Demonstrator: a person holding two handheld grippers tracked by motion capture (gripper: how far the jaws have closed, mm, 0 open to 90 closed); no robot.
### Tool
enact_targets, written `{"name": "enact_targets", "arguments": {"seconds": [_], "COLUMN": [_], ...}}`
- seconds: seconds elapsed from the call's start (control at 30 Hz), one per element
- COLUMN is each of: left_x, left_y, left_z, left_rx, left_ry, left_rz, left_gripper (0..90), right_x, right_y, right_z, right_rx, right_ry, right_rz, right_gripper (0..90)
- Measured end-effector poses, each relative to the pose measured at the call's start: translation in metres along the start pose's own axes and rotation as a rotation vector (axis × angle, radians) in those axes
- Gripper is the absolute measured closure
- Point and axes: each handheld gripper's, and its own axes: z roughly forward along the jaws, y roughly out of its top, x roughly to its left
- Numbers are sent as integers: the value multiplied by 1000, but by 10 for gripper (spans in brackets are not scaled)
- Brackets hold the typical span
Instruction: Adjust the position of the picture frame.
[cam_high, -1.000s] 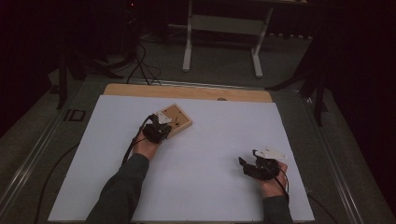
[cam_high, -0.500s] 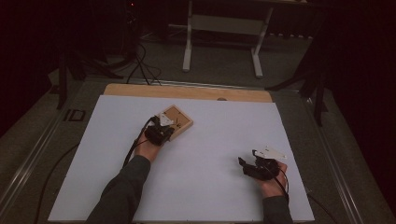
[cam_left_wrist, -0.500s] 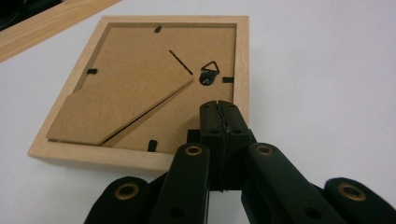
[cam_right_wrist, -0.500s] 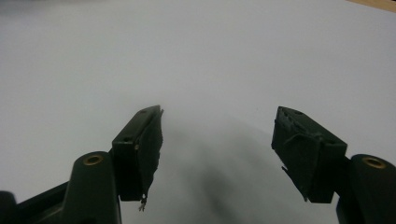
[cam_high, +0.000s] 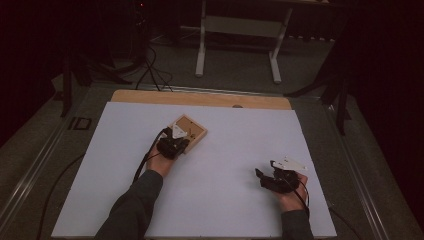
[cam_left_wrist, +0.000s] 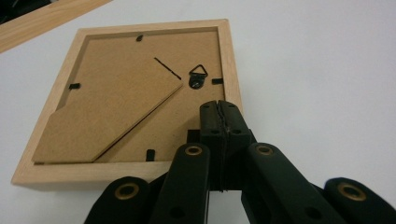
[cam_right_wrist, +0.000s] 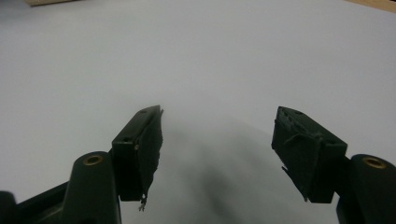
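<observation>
A light wooden picture frame (cam_high: 192, 130) lies face down on the white table top, left of centre. In the left gripper view the picture frame's brown backing board (cam_left_wrist: 116, 88) shows a folded stand, a black hanging ring (cam_left_wrist: 198, 74) and small black retaining tabs. My left gripper (cam_high: 174, 145) rests over the frame's near edge. The left gripper (cam_left_wrist: 219, 108) has its jaws pressed together above the backing, just short of the ring, and I see nothing between them. My right gripper (cam_high: 267, 177) hovers at the right front, apart from the frame. The right gripper (cam_right_wrist: 217, 116) is open over bare white surface.
A white sheet (cam_high: 230, 150) covers the table, with a wooden strip (cam_high: 200, 98) along its far edge. A white metal stand (cam_high: 237, 30) and cables lie on the floor beyond. Cables trail from both grippers toward the person.
The left gripper has crept slightly along the frame's near edge. The right gripper and the frame have stayed in place.
</observation>
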Motion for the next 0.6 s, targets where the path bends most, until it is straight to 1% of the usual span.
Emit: {"name": "enact_targets", "arguments": {"seconds": [0.2,0.6], "left_x": [-6,-20], "left_y": [0,1], "left_z": [0,0], "left_rx": [-4,-9], "left_ry": [-10,-33], "left_rz": [2,23], "left_gripper": [898,898], "right_x": [0,0], "right_y": [0,0], "right_z": [0,0], "right_rx": [0,1], "right_ry": [1,2], "right_rz": [-1,-2], "right_gripper": [326,326]}}
